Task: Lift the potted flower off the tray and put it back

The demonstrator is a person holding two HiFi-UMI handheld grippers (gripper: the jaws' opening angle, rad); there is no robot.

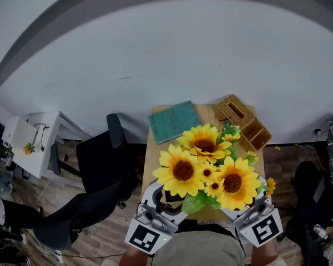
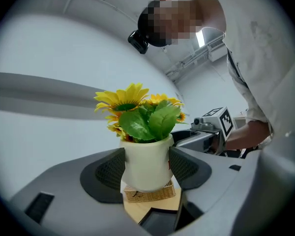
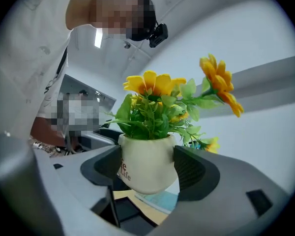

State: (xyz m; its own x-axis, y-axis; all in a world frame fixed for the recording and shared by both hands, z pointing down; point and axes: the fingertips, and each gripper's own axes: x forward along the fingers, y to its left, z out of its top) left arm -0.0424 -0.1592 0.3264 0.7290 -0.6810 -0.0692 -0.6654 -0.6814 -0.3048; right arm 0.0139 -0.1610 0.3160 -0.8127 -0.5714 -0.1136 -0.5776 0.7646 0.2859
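We are holding the potted flower (image 1: 205,170), a rounded cream ceramic pot (image 2: 147,173) full of yellow artificial sunflowers and green leaves, from both sides at once over the near half of the small wooden worktop (image 1: 153,148). The left hand-held gripper (image 2: 147,162) is pressing its two dark ribbed pads against opposite sides of the pot, its jaws parted only by the pot's width. The right hand-held gripper (image 3: 147,167) is clamping the same pot in the same way from the other side. In the right gripper view the pot's rounded base is hanging clear above the worktop. In the left gripper view a shallow woven wicker tray (image 2: 150,194) is showing just under that base, and we cannot tell whether the two are touching. From the head view the blooms are covering the pot and most of both sets of jaws. A teal book (image 1: 175,121) is lying at the worktop's far edge, and a brown woven wicker box (image 1: 236,111) is sitting at its far right corner.
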